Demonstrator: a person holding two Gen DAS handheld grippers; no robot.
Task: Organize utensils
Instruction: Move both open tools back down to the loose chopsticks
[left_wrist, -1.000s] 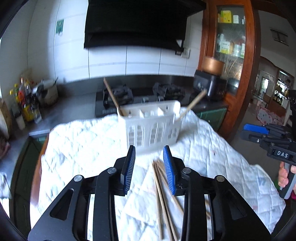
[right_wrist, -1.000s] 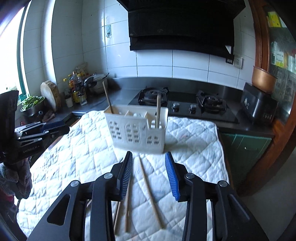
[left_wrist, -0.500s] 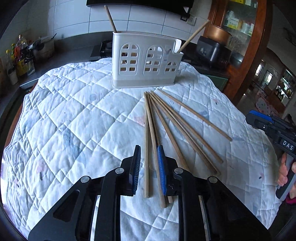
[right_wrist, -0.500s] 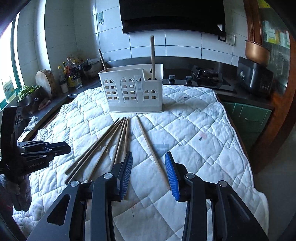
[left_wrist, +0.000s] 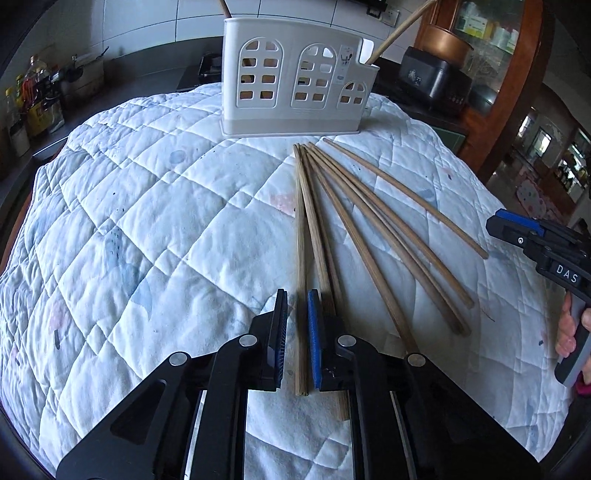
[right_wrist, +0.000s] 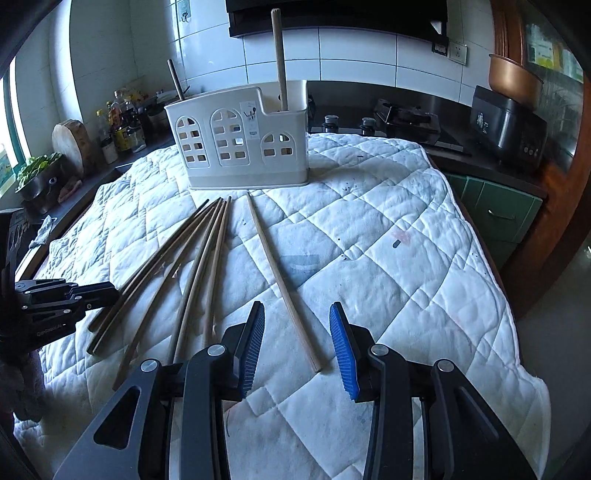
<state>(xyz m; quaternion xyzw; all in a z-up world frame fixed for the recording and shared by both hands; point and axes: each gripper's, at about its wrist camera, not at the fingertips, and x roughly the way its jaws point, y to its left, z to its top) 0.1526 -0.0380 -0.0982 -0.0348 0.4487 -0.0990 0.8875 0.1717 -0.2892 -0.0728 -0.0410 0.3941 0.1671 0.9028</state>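
Chopsticks mostly lie loose on the quilt; only two stand in the white holder. Your left gripper is closing around one chopstick. Your right gripper hangs open over another chopstick, not touching.

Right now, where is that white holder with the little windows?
The white utensil holder stands upright at the quilt's far end, just beyond the chopstick tips.
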